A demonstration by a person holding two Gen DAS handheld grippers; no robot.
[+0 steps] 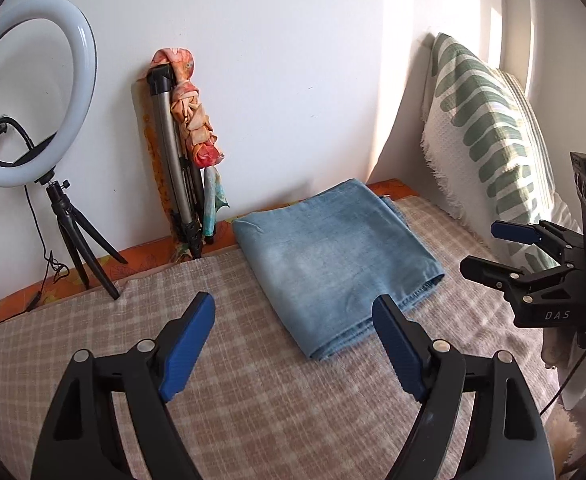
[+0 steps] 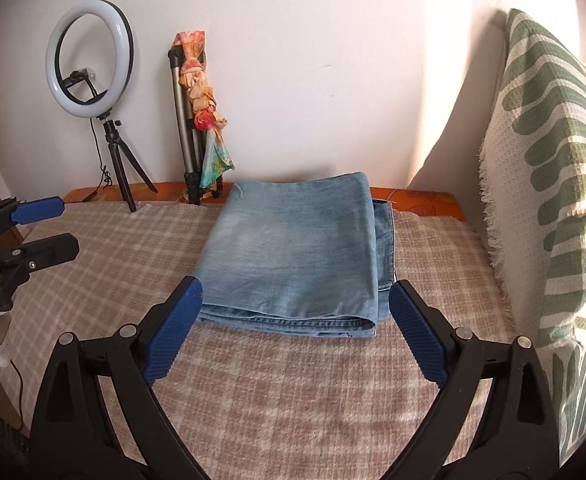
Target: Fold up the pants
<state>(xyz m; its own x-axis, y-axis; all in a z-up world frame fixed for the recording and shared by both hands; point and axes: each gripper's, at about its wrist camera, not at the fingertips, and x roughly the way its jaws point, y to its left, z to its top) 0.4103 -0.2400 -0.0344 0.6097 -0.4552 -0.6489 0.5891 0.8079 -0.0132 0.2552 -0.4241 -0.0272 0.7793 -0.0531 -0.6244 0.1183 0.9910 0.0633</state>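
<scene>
The blue denim pants (image 1: 333,256) (image 2: 293,252) lie folded into a thick, flat rectangle on the checked beige bed cover (image 1: 253,380) (image 2: 293,380), near the wall. My left gripper (image 1: 293,302) (image 2: 67,225) hovers open above the cover, short of the pants' near-left corner, with nothing between its blue pads. My right gripper (image 2: 296,286) (image 1: 481,247) is also open and empty. It hangs in front of the pants' near edge, and its jaws stand about as wide as the folded stack. Neither gripper touches the denim.
A green-and-white patterned pillow (image 1: 489,132) (image 2: 553,160) leans against the wall at the right. At the back left stand a ring light on a small tripod (image 1: 33,92) (image 2: 89,56) and a folded tripod with a floral cloth tied to it (image 1: 173,160) (image 2: 189,120).
</scene>
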